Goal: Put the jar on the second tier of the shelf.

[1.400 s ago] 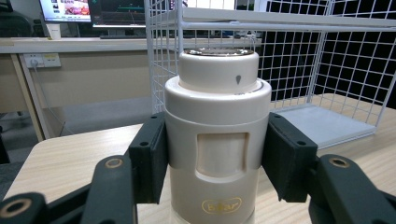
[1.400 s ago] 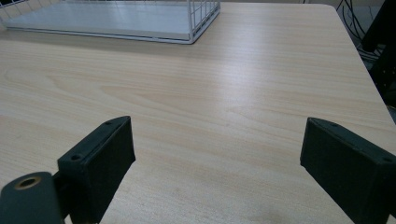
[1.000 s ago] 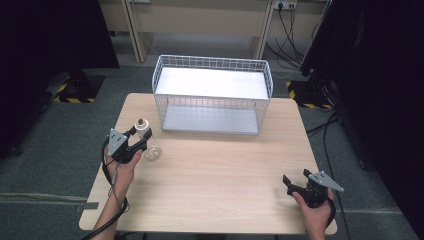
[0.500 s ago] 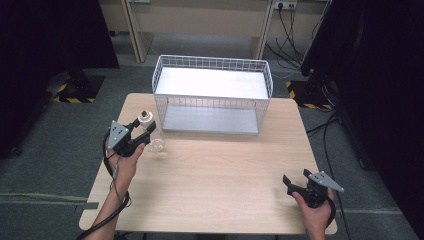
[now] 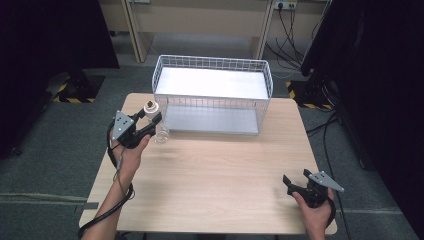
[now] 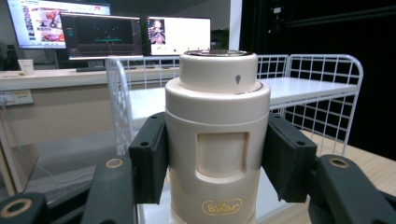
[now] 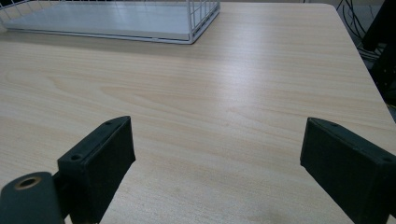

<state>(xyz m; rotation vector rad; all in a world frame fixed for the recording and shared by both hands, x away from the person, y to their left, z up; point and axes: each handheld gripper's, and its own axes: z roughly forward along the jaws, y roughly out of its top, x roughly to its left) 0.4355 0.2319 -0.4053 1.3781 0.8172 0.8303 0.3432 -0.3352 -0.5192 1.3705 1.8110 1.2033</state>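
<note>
My left gripper (image 5: 151, 120) is shut on a cream cylindrical appliance (image 5: 150, 107) and holds it upright above the table's left rear, just left of the white wire basket (image 5: 212, 63). A clear glassy part (image 5: 161, 136) hangs below it. In the left gripper view the cream appliance (image 6: 217, 140) has a stepped lid and a small gold logo, with both jaws pressed on its sides and the basket (image 6: 322, 60) behind it. Low over the table's front right corner, my right gripper (image 5: 295, 177) is open. Between its wide-apart jaws the right gripper (image 7: 224, 158) has nothing but bare wood.
The basket stands at the back middle of the wooden table (image 5: 215, 175); its near corner (image 7: 191, 28) lies far ahead of the right gripper. Monitors (image 6: 112, 32) stand on a desk beyond. Cables (image 5: 295, 22) and dark curtains flank the table.
My left gripper has carried the cream appliance away from the person and to the right, closer to the basket's left front corner. The right gripper has stayed put.
</note>
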